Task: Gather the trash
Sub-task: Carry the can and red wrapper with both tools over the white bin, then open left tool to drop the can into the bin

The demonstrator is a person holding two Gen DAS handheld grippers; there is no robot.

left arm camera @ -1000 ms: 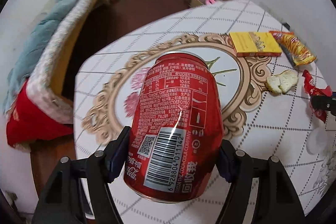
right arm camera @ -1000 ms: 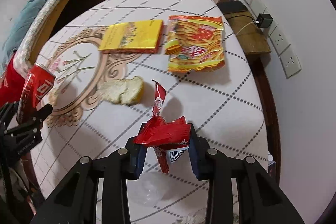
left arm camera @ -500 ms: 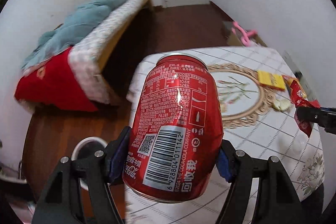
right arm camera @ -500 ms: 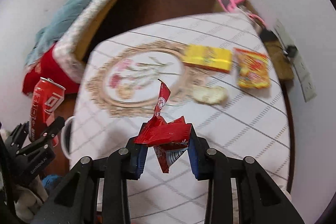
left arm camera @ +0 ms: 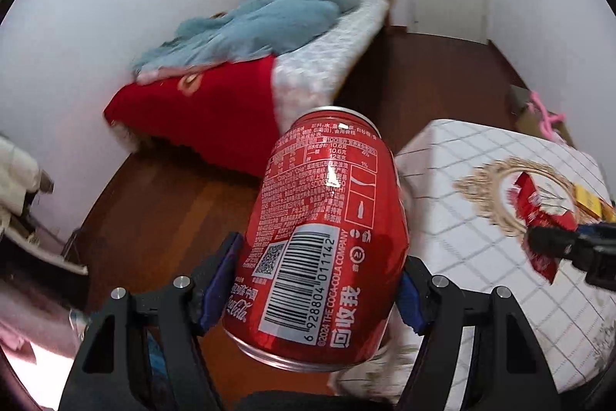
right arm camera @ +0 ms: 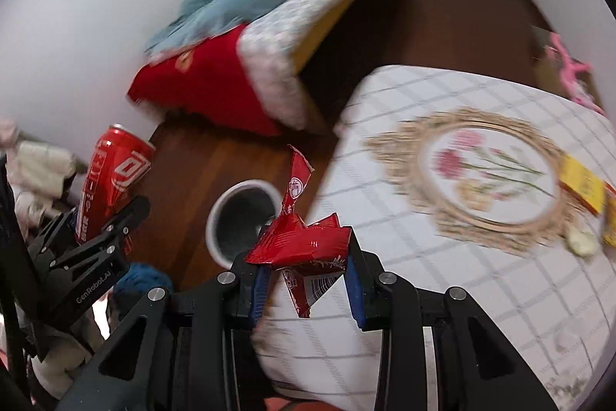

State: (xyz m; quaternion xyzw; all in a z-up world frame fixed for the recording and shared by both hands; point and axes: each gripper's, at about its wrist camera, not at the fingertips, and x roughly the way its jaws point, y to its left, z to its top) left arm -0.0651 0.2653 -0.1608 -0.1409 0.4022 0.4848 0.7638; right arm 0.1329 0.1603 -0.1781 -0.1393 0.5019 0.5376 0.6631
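My left gripper (left arm camera: pixel 321 289) is shut on a red cola can (left arm camera: pixel 327 237), held off the table over the wooden floor; the same cola can (right arm camera: pixel 111 180) shows at the left of the right wrist view. My right gripper (right arm camera: pixel 306 280) is shut on a crumpled red snack wrapper (right arm camera: pixel 304 241), above the table's near edge. A round bin (right arm camera: pixel 242 222) with a white rim stands on the floor just beyond that wrapper. The wrapper (left arm camera: pixel 539 214) also appears at the right of the left wrist view.
A table (right arm camera: pixel 442 276) with a white checked cloth and gold floral oval holds a yellow box (right arm camera: pixel 581 183) and a pale food scrap (right arm camera: pixel 583 243). A bed (left arm camera: pixel 269 37) with blue and red bedding lines the wall. Pink hangers (right arm camera: pixel 569 68) lie beyond the table.
Both grippers swung left off the table and rose, carrying the can and the wrapper. The floor, the bed and the bin have come into view; the table has slid to the right.
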